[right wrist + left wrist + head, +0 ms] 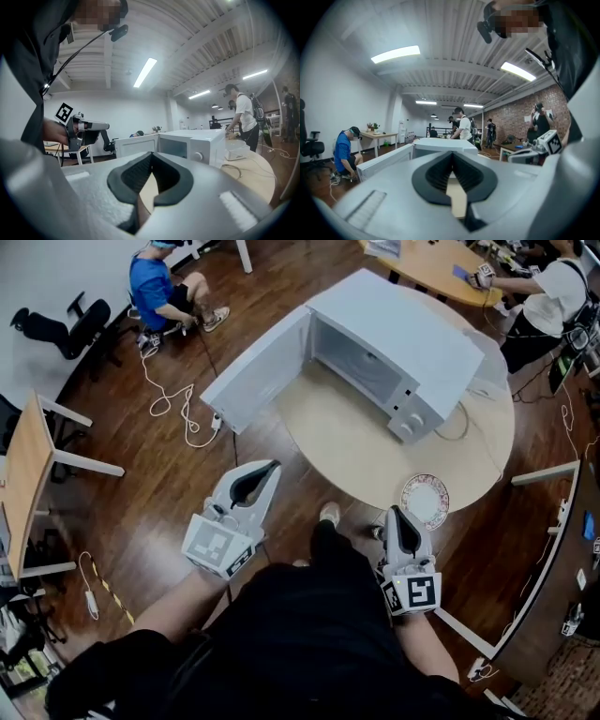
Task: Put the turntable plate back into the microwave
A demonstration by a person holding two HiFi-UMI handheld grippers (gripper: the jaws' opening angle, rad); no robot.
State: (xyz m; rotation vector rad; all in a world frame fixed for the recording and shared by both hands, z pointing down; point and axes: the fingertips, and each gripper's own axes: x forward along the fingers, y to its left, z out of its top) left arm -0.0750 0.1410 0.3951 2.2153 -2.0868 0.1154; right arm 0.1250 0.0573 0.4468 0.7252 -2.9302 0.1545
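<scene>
Left hand-held gripper (267, 468) and right hand-held gripper (397, 514) were both pressed together and empty, with the turntable plate (425, 500) flat near the desk (356, 442) edge, apart from the open microwave (403, 343); a careless nudge at its rim risked sliding it off.

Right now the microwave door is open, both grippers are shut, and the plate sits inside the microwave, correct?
No: the plate lies on the table near its edge, outside the microwave, as the head view shows. The door is open and the left gripper and right gripper are shut.
</scene>
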